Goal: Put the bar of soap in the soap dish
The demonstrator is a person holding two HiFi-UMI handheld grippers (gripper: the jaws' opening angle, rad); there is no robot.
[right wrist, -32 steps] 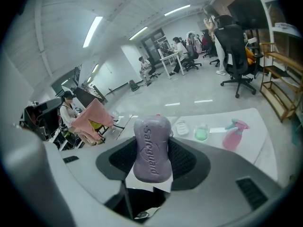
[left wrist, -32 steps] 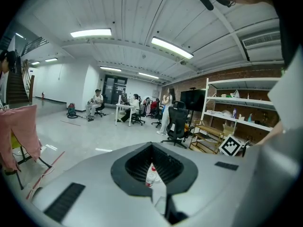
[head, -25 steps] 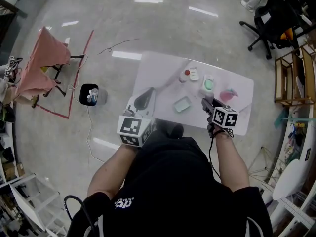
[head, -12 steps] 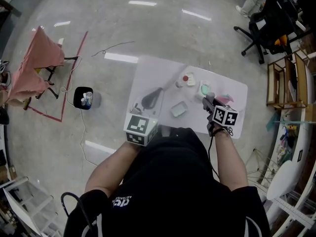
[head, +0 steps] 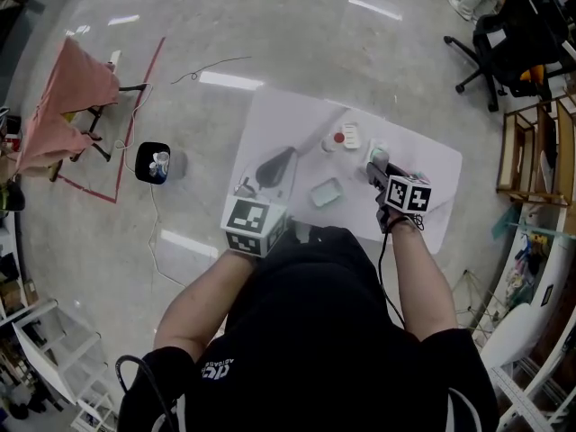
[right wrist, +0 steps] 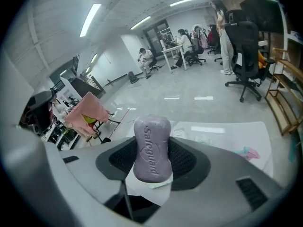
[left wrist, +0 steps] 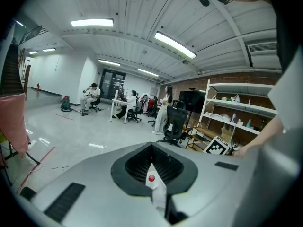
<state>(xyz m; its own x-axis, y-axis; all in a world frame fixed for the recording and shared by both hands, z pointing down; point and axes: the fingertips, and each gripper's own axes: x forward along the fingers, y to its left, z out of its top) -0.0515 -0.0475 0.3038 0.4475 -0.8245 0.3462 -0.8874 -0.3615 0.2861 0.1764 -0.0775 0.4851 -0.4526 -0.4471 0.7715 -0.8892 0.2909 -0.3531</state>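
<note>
Soap dish: pale green rectangular soap dish (head: 327,192), mid-desk on the white rectangular desk (head: 270,124).
Soap: purple oval bar of soap (right wrist: 152,148) in the right tool (head: 374,167), right of the dish.
Left tool (head: 245,189): over the desk's near left edge.

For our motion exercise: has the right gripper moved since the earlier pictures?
Yes. The right gripper went farther across the white table toward its far edge.
</note>
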